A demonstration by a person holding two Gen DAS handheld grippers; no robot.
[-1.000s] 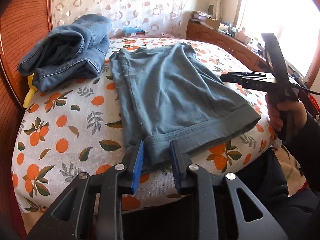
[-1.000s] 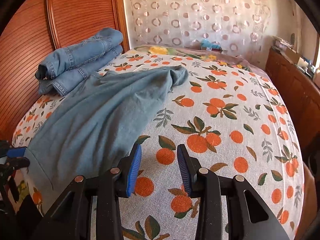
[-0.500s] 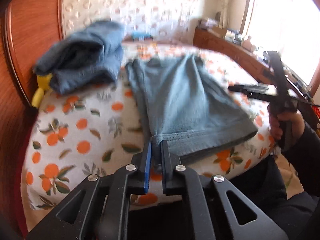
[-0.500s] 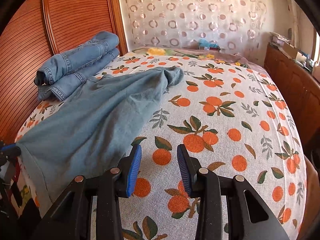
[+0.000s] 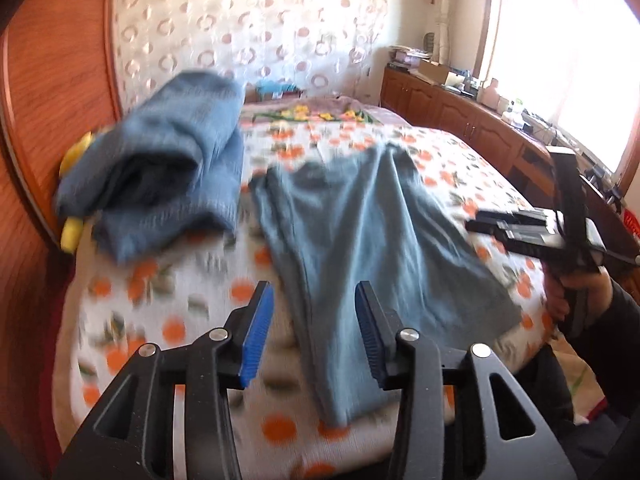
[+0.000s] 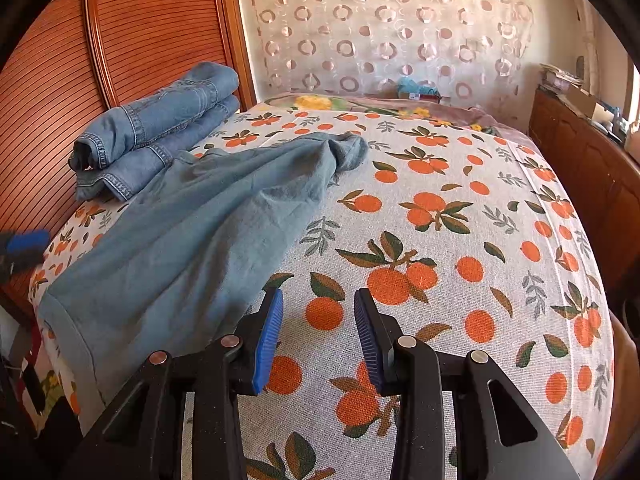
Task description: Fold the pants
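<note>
Grey-blue pants (image 5: 372, 240) lie lengthwise on the orange-print bed sheet (image 5: 168, 280), hem end toward me. My left gripper (image 5: 314, 296) hovers above that hem end; its jaws are opening and the pads press on nothing, the cloth lying on the bed beneath them. In the right wrist view the same pants (image 6: 200, 232) stretch off to the left. My right gripper (image 6: 318, 300) stands open over bare sheet beside the pants, nothing between its pads. From the left wrist view the right gripper (image 5: 512, 228) shows at the right, held by a hand (image 5: 576, 296).
Folded blue jeans (image 6: 160, 128) are stacked at the back left against the wooden headboard (image 6: 132, 32). A wooden cabinet (image 6: 592, 168) with clutter runs along the right side of the bed. The sheet (image 6: 460, 240) right of the pants carries nothing.
My left gripper shut on the pants' hem, then opened, let it go and lifted away. The hem end now lies straighter near the bed edge. The right gripper has not moved.
</note>
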